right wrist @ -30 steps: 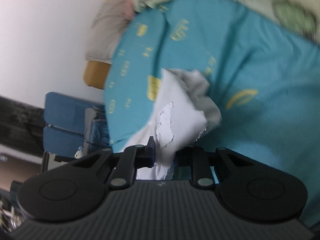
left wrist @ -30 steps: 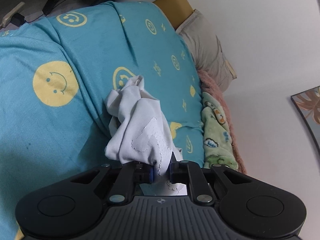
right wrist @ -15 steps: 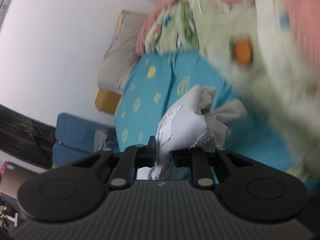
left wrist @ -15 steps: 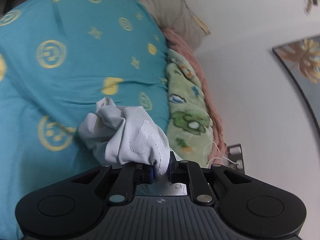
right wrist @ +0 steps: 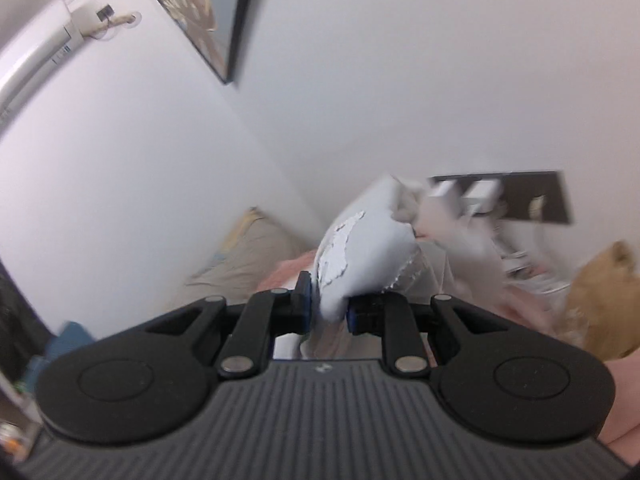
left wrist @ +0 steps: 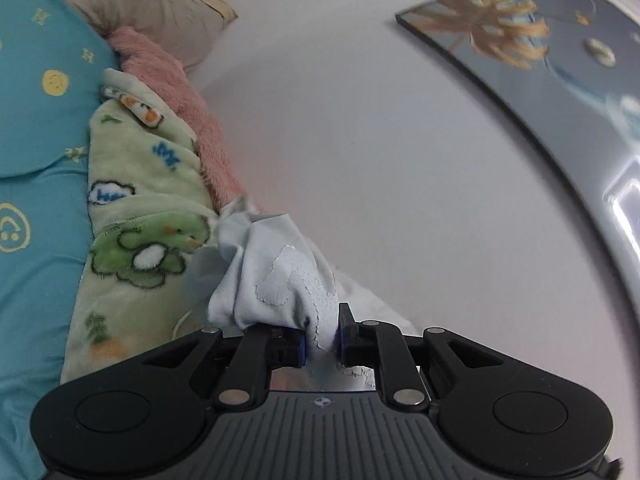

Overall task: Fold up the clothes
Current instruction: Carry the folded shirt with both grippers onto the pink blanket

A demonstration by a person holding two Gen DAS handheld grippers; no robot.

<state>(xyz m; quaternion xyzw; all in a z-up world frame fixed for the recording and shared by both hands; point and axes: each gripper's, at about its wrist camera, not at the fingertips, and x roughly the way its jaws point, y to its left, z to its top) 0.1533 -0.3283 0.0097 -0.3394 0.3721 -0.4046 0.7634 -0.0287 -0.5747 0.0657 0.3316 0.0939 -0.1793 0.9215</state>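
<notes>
Now the white garment [left wrist: 276, 276] is pinched in both closed jaws, raised above the bed [left wrist: 36, 152]; spreading it flat is called for next.

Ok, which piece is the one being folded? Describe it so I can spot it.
Start at the blue smiley-face bedspread and go past the green cartoon blanket beside it. The white garment is bunched in the left tool, plain white with a cracked print.
</notes>
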